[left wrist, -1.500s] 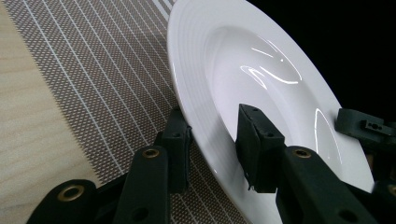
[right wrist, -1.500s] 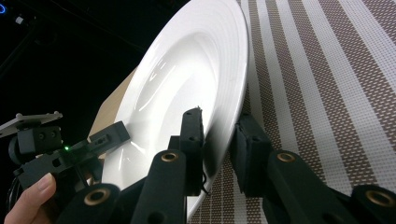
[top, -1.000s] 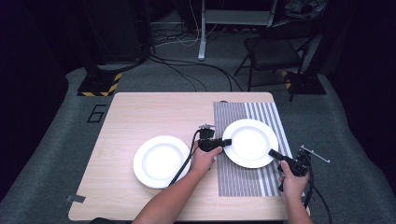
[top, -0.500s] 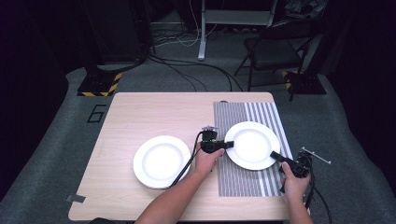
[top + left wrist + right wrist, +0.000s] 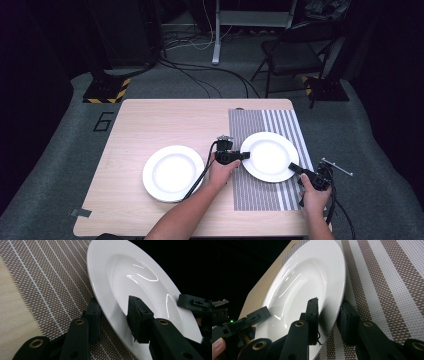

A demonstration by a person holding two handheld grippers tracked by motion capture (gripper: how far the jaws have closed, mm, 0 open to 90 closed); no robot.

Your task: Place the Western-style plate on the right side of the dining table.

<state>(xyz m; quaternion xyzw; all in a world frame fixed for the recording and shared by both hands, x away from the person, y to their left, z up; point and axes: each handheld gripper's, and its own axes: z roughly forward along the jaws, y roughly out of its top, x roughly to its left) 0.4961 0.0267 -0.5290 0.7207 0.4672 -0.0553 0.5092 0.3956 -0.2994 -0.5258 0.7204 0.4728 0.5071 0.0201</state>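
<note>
A white plate point(image 5: 270, 152) lies on the striped placemat point(image 5: 272, 197) at the right of the table. My left gripper point(image 5: 245, 155) has that plate's left rim, with one jaw over the rim and one under it. In the left gripper view the left gripper point(image 5: 113, 305) is shut on the plate point(image 5: 130, 270). My right gripper point(image 5: 291, 166) has the plate's near right rim. Seen in the right gripper view, the right gripper point(image 5: 329, 303) pinches the plate point(image 5: 307, 272) the same way. A second white plate point(image 5: 172, 172) sits on bare wood to the left.
The wooden table point(image 5: 165, 125) has bare room at its back and far left. A piece of tape point(image 5: 80, 213) sticks near the front left corner. On the floor beyond the table are cables, a folding chair point(image 5: 292, 55) and a stand base point(image 5: 105, 90).
</note>
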